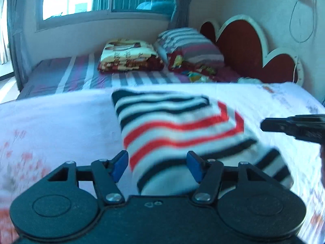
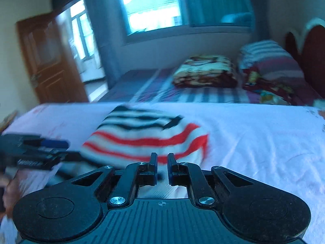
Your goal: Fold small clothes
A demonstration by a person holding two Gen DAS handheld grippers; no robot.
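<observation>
Striped top (image 1: pixel 178 122), white with dark and red bands, folded into a small block. Lying flat on the flowered white sheet (image 1: pixel 50 122), about the middle from side to side and close to the near edge. Near end of the top a little raised and rumpled, right at the camera.

Left gripper (image 1: pixel 157 162) low over the sheet's near edge, fingers spread wide and let go. Near end of the top sitting between the two blue pads (image 1: pixel 119 163). Left pad just beside the cloth's left edge. Right pad in front of the dark and red stripes, with more cloth running out past it toward the right edge of the sheet. Too blurry to tell if either pad really touches.

Right gripper (image 2: pixel 162 160) clenched, fingertips almost together with only a thin slit left. From its own camera, near edge of the top lying just past the fingertips, a red stripe showing through the slit. From the left camera, same gripper coming in level from the right, its tip near the top's right side but apart from it, over bare sheet.

Farther back, past the sheet's far edge, a striped bed with a folded blanket (image 1: pixel 128 55) beside a striped pillow (image 1: pixel 189 42), and a red heart headboard (image 1: pixel 243 40) at the far right corner.
</observation>
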